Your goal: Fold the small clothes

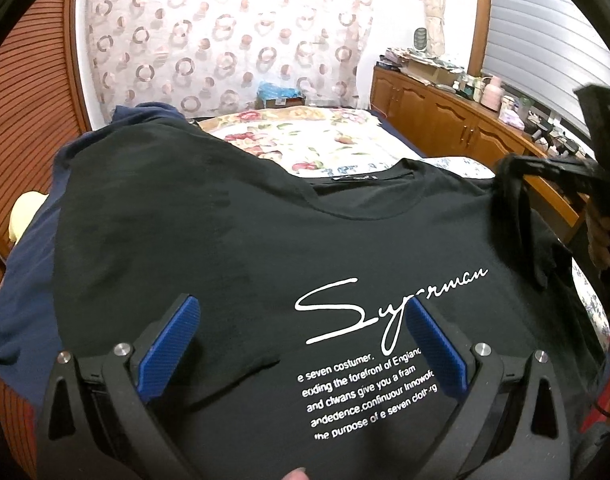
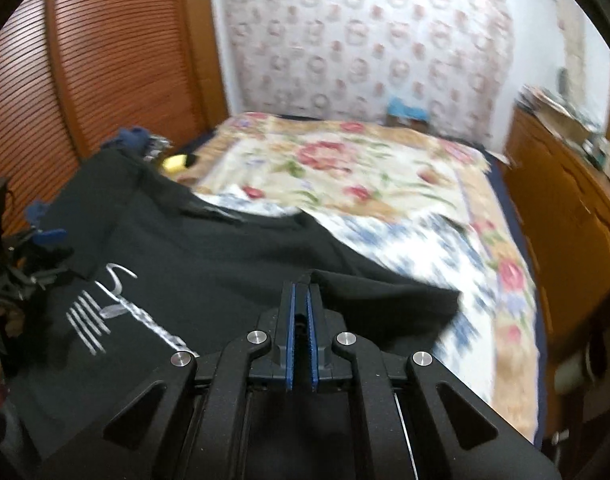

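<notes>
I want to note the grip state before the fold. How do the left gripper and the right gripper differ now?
The left gripper is open, its fingers spread wide apart above the black T-shirt; the right gripper is shut.
The left gripper holds nothing; the right gripper pinches the T-shirt's edge near a sleeve and shoulder.
Both have blue ribbed pads on black fingers and point down toward the bed.

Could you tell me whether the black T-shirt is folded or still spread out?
Mostly spread out: the black T-shirt lies front up, print and collar showing; the right gripper pinches one edge.
</notes>
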The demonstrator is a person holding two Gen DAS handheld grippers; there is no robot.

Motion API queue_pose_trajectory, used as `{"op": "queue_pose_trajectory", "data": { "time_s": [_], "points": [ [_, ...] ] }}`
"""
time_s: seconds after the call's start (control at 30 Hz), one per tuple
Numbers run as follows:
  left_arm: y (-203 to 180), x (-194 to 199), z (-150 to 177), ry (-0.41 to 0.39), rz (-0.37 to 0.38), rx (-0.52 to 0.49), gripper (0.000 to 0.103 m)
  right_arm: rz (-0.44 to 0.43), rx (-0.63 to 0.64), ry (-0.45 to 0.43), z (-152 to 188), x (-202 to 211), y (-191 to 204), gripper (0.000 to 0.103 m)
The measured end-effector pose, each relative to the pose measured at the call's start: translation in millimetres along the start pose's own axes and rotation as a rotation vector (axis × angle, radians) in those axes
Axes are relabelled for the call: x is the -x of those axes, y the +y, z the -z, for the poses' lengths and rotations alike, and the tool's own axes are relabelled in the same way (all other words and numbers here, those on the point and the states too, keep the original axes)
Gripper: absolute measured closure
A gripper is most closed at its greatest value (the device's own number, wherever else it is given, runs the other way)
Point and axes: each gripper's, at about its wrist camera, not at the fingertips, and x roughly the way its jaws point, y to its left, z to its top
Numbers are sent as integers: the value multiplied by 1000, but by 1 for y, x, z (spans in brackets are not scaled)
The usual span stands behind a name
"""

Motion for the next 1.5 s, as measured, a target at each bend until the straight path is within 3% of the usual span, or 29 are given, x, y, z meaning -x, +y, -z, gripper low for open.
{"op": "queue_pose_trajectory", "data": {
  "time_s": [0.13,0.2,0.27,0.33,0.63,0.9,1.1,1.17,1.4,1.5],
  "points": [
    [2,3,3,-2,-4,6,0,-49,43,-10,-15,-14,14,98],
    [3,5,2,-5,-8,8,0,-33,57,7,-18,-21,13,81],
    [5,7,1,-10,-13,10,0,-2,47,3,-17,-21,6,55],
    [8,7,0,-13,-14,17,0,21,19,-2,-13,-19,-5,50],
    [18,12,-13,-47,-35,18,0,130,-64,69,29,-14,-55,50],
    [43,23,-30,-91,-63,29,1,169,-105,138,53,-34,-75,49],
    [73,27,-46,-98,-91,45,7,173,-126,151,62,-45,-79,48],
    [82,28,-49,-98,-102,48,17,171,-129,143,63,-45,-80,47],
    [124,21,-62,-67,-132,108,31,175,-136,138,63,-46,-83,43],
    [134,12,-66,-37,-116,122,45,174,-137,138,64,-47,-84,42]
  ]
}}
